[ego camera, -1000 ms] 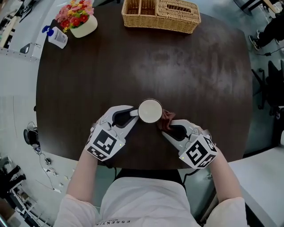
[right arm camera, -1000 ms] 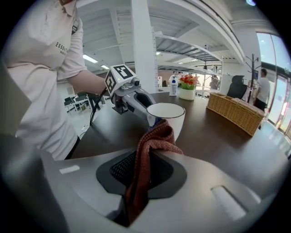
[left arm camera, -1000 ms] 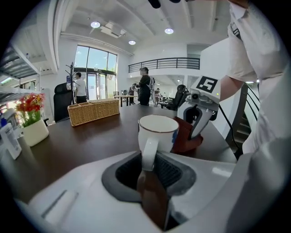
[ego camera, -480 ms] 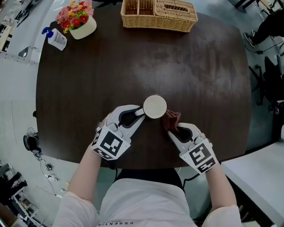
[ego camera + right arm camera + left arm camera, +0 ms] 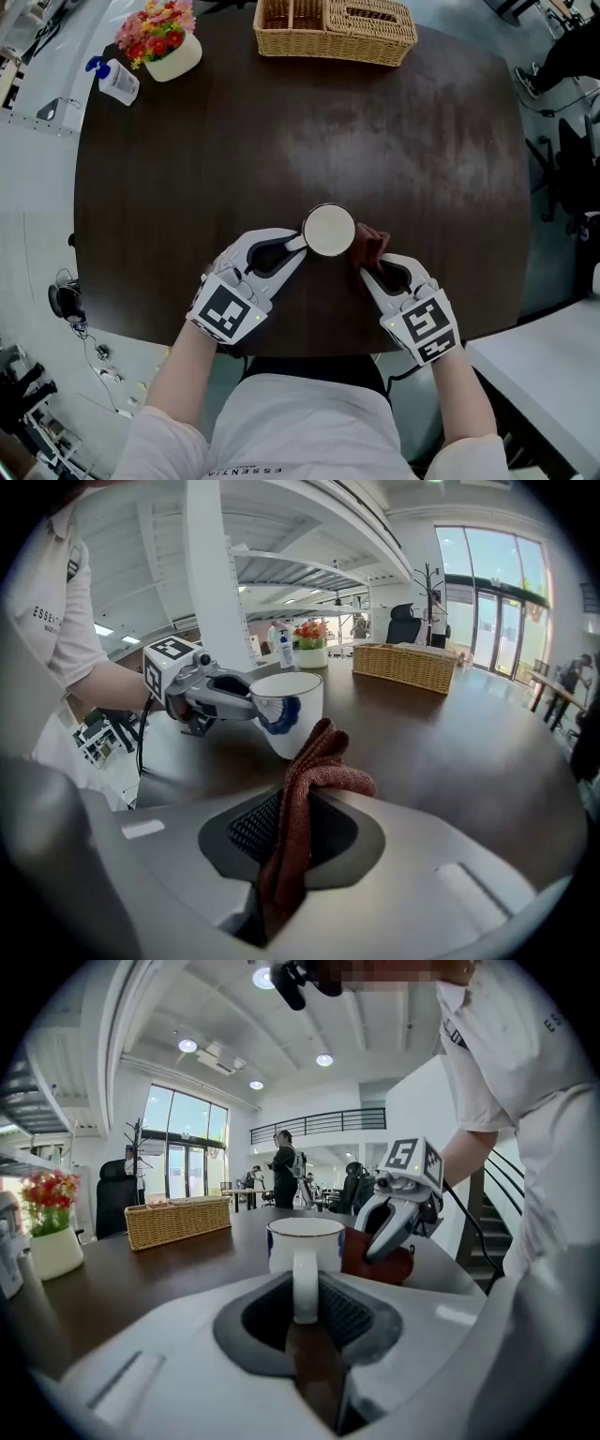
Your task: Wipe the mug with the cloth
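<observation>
A white mug (image 5: 329, 230) with a blue flower mark stands upright on the dark table (image 5: 281, 141). My left gripper (image 5: 294, 246) is shut on the mug's handle (image 5: 305, 1283), with the mug (image 5: 306, 1243) straight ahead of its jaws. My right gripper (image 5: 368, 265) is shut on a rust-red cloth (image 5: 369, 246), bunched at the mug's right side. In the right gripper view the cloth (image 5: 302, 799) rises from between the jaws just short of the mug (image 5: 287, 712); whether they touch I cannot tell.
A wicker basket (image 5: 335, 28) sits at the table's far edge. At the far left corner stand a white pot of flowers (image 5: 161, 37) and a small bottle (image 5: 112, 80). The near table edge lies just below both grippers.
The right gripper has carried the cloth forward and up along the mug's right side. The mug and left gripper shifted slightly right, then held still.
</observation>
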{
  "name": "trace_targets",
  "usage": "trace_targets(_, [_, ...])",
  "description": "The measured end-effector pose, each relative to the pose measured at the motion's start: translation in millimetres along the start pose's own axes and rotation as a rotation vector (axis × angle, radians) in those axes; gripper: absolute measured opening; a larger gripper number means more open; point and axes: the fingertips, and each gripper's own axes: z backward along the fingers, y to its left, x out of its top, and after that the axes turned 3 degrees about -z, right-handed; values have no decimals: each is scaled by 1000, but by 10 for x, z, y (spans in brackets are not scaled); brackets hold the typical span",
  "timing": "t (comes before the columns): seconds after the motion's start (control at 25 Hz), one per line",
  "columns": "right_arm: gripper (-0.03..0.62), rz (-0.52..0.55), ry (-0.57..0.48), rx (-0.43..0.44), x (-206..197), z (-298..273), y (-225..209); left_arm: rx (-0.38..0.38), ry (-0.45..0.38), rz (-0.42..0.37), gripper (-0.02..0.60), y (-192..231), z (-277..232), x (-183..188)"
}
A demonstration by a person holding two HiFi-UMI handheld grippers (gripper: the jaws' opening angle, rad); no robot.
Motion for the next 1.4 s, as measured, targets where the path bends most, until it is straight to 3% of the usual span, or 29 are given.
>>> trace_targets(0.16, [82, -14, -29, -18, 117, -16, -65, 20, -60, 43, 66, 32, 97, 273])
trace_targets(0.28, [81, -43, -95, -24, 303, -21, -128, 15, -108, 33, 66, 48, 186, 587])
trace_targets(0.44, [81, -107, -231, 18, 604, -47, -169, -25, -144, -13, 66, 53, 298, 973])
trace_targets(0.6, [81, -59, -410, 87, 989, 16, -39, -63, -157, -42, 66, 80, 317, 1166])
trace_targets(0.64, [81, -44, -436, 99, 1050, 31, -9, -70, -155, -29, 66, 91, 322, 1176])
trace_targets(0.72, [81, -28, -464, 129, 1115, 45, 45, -63, -154, 68, 66, 129, 337, 1161])
trace_targets(0.76, [81, -24, -471, 148, 1134, 44, 77, -63, -155, 90, 66, 141, 340, 1158])
trace_targets(0.88, [81, 1, -472, 185, 1159, 14, 175, -87, -154, 39, 66, 141, 325, 1173])
trace_targets(1.04, [81, -1, -449, 200, 1100, -3, 217, -58, -157, 147, 66, 169, 306, 1123])
trace_targets(1.24, [81, 10, -402, 213, 932, 17, 244, -106, -150, -3, 66, 72, 291, 1094])
trace_targets(1.4, [81, -17, -381, 198, 808, 50, 204, -108, -148, -44, 66, 34, 315, 1053])
